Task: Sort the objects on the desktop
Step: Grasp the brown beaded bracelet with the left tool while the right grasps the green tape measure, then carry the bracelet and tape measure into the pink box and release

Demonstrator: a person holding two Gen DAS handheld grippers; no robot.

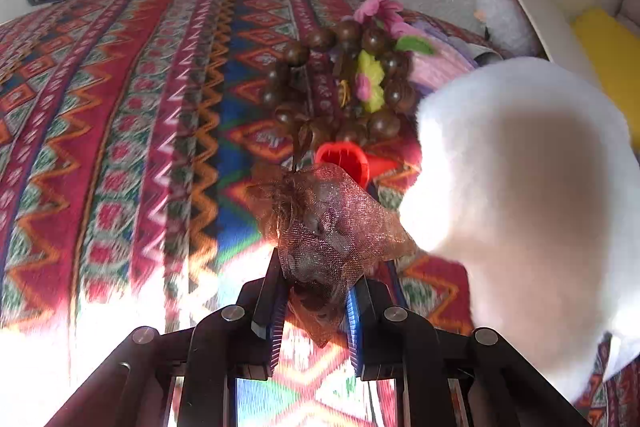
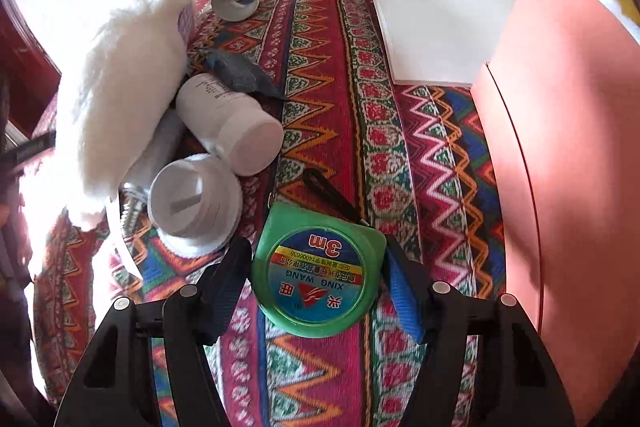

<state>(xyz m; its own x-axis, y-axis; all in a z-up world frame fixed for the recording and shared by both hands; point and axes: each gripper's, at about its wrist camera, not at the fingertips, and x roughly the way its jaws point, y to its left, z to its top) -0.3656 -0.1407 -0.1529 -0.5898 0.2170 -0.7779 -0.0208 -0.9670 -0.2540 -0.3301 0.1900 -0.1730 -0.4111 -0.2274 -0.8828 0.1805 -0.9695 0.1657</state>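
**Both claws loaded over the patterned cloth**

Nearest in the left wrist view, the left gripper (image 1: 316,303) has its two blue-padded fingers pinched in on a small brown mesh drawstring pouch (image 1: 324,227). The pouch sticks out forward from between the fingers, its gathered neck and cord pointing away toward the far side, so its long axis runs along the fingers. It looks lifted a little above the red, blue and orange zigzag tablecloth (image 1: 120,147), though I cannot be sure of that. Just beyond the pouch sits a small red plastic piece (image 1: 346,157), and farther again a loop of dark brown wooden beads (image 1: 340,83) with a yellow and pink flower ornament (image 1: 370,83) inside it. A fluffy white plush toy (image 1: 520,187) fills the right side, very near the pouch.

In the right wrist view, the right gripper (image 2: 318,279) stands fairly wide, yet its fingers are closed against both sides of a round green tape measure with a blue label (image 2: 318,275), which lies flat between them. To the left and a little farther are a white plastic jar, open mouth toward the camera (image 2: 196,203), and a white capped bottle lying on its side (image 2: 228,123). On the right rises a salmon-pink box wall (image 2: 560,147), near the right gripper; I judge it a likely drop place, so the tape measure would travel right and forward.
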